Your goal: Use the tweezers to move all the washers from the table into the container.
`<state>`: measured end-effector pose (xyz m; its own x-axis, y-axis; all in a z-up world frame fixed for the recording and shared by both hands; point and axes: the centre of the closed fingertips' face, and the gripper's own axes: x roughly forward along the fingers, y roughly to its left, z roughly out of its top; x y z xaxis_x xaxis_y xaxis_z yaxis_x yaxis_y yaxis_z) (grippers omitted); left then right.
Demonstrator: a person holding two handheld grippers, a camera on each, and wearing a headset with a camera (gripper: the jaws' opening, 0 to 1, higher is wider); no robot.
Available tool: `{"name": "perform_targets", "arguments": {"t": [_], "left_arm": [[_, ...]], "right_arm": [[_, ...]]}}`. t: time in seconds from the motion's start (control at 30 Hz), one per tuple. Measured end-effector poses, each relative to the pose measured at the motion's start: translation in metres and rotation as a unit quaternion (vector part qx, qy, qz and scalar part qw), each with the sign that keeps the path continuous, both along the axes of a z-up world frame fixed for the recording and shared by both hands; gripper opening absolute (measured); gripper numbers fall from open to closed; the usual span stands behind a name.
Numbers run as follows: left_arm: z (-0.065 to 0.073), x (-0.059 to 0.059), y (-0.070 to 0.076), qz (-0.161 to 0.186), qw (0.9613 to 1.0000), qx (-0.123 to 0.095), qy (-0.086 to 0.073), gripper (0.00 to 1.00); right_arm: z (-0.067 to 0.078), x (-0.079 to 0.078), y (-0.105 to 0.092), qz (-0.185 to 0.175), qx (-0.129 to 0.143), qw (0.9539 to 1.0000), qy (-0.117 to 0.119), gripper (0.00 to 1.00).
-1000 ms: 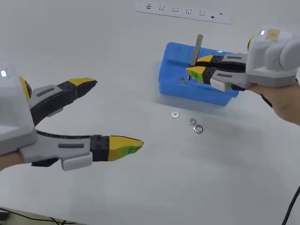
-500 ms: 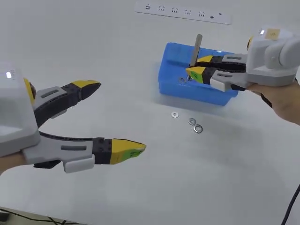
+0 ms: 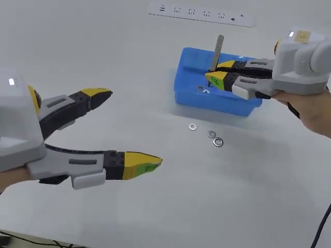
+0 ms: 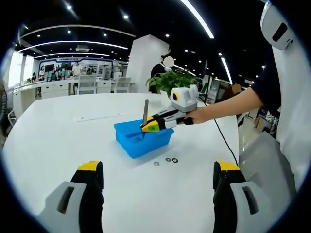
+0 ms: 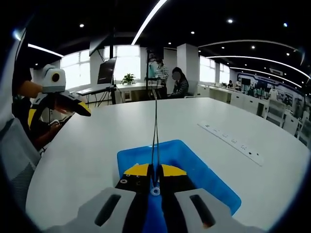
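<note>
Hand-held gripper on the right (image 3: 216,77): clamps tweezers (image 3: 219,49) upright over blue container (image 3: 217,102); left hand-held gripper (image 3: 126,128) gapes wide, empty. Three washers (image 3: 212,134) lying on bench (image 3: 155,206) just beside container. Risks tweezers twisting in the grip and flicking washers away. No legible writing.

Bright, even overhead light fills the head view and washes the white counter (image 3: 155,206) almost featureless. The blue container (image 3: 217,101) casts only a faint, soft shadow along its near side. In both gripper views, ceiling strip lights (image 4: 197,18) glare high above the container against a dark ceiling, and windows (image 5: 127,57) far behind it blow out white. Fisheye bending curves the counter's edges, and the nearest jaws look slightly soft.
</note>
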<state>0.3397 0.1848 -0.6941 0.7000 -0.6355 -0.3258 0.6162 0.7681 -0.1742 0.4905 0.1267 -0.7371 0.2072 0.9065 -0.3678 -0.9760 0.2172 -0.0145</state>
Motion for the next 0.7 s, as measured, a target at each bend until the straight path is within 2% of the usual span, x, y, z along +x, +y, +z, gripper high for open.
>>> {"name": "perform_targets", "arguments": {"t": [0.17, 0.33, 0.37, 0.43, 0.5, 0.57, 0.6, 0.7], "left_arm": [[-0.001, 0.014, -0.002, -0.006, 1.0000, 0.003, -0.003, 0.98], [0.011, 0.037, -0.011, -0.022, 0.9993, -0.005, -0.029, 0.93], [0.014, 0.043, -0.015, -0.030, 0.9987, -0.002, -0.041, 0.90], [0.018, 0.054, -0.024, -0.042, 0.9978, -0.002, -0.052, 0.87], [0.021, 0.065, -0.035, -0.057, 0.9966, -0.004, -0.059, 0.85], [0.022, 0.076, -0.043, -0.074, 0.9950, 0.004, -0.067, 0.80], [0.022, 0.078, -0.045, -0.076, 0.9948, 0.005, -0.068, 0.78], [0.022, 0.094, -0.052, -0.084, 0.9938, 0.012, -0.071, 0.76]], "right_arm": [[0.000, -0.001, -0.001, 0.006, -0.003, 1.0000, -0.001, 0.08], [0.001, -0.004, -0.001, 0.012, -0.009, 0.9999, -0.005, 0.08], [0.001, -0.006, -0.001, 0.016, -0.011, 0.9998, -0.006, 0.08], [0.000, -0.007, -0.001, 0.020, -0.015, 0.9996, -0.009, 0.08], [-0.001, -0.009, -0.001, 0.023, -0.016, 0.9996, -0.008, 0.08], [-0.001, -0.009, -0.002, 0.025, -0.018, 0.9995, -0.009, 0.08], [0.000, -0.010, -0.002, 0.026, -0.018, 0.9994, -0.010, 0.08], [0.002, -0.010, -0.001, 0.030, -0.017, 0.9993, -0.013, 0.08]]}}
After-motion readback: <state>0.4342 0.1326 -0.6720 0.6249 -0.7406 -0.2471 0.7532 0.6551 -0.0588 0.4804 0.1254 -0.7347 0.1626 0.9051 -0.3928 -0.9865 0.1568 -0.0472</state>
